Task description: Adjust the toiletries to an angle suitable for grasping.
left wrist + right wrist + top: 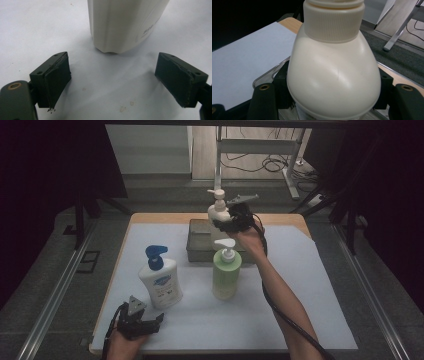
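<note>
The right gripper (227, 222) is clamping the cream pump bottle (218, 210) across its rounded shoulder, one jaw on each side of the body, as the right gripper view shows with the bottle (334, 75) sitting squarely between the black jaws. The bottle is standing upright, its long axis vertical and its ribbed collar (334, 21) and pump head pointing up, and it is sitting over the grey tray (196, 242) at the far edge of the table (320, 320); whether its base is resting in the tray or hanging just above it cannot be determined. The governing relation is therefore vertical: the tray floor is lying directly beneath the held bottle, so any lowering or lifting is running along the bottle's own axis, and the tray's near wall is standing between the bottle and the green pump bottle (226, 272). The left gripper (145, 322) is resting at the near table edge with its jaws spread wide and holding nothing, the white bottle with the blue pump (161, 280) standing just ahead of the fingertips (56, 77). The right hand is by far the nearer to the tray.
</note>
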`<state>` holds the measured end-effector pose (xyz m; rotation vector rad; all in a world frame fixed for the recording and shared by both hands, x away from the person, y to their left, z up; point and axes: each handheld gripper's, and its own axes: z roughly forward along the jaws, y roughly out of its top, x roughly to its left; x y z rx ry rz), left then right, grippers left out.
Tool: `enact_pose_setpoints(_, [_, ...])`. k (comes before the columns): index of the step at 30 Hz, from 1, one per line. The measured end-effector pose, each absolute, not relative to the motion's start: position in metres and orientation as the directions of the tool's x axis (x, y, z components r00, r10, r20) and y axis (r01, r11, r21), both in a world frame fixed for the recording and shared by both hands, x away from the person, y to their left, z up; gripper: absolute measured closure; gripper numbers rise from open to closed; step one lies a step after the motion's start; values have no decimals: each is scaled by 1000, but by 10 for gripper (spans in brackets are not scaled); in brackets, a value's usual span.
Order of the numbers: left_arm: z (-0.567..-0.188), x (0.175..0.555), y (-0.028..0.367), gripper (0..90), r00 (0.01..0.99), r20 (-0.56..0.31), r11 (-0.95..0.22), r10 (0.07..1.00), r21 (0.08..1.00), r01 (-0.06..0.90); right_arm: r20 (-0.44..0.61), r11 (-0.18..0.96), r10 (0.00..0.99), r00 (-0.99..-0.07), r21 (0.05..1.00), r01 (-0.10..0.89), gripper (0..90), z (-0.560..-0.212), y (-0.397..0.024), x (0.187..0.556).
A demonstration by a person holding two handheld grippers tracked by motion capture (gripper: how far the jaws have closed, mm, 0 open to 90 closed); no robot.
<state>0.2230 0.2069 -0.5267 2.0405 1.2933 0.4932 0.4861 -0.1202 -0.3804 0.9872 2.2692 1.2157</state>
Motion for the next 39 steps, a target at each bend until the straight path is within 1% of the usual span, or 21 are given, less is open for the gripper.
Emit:
enact_pose_setpoints(15, [-527,223,207,126,439,-33,-290,898,705,647,0,398,721,-693,818,415,358,-400,-128,477])
enact_pose_setpoints(26, [-527,223,207,126,439,-32,-291,898,705,647,5,403,713,-701,815,417,349,-403,-132,474])
enact_pose_setpoints(30, [-527,223,207,126,439,-32,-291,898,705,647,15,399,703,-711,819,412,325,-405,-133,474])
enact_pose_setpoints(32, [-527,223,207,126,438,-32,-291,898,705,647,46,380,698,-715,822,424,297,-406,-135,475])
enact_pose_setpoints(35, [-527,223,207,126,438,-32,-291,898,705,646,22,401,686,-728,822,403,254,-408,-135,473])
enact_pose_setpoints(39, [-527,223,207,126,439,-32,-291,898,705,646,3,420,682,-732,817,395,239,-410,-135,470])
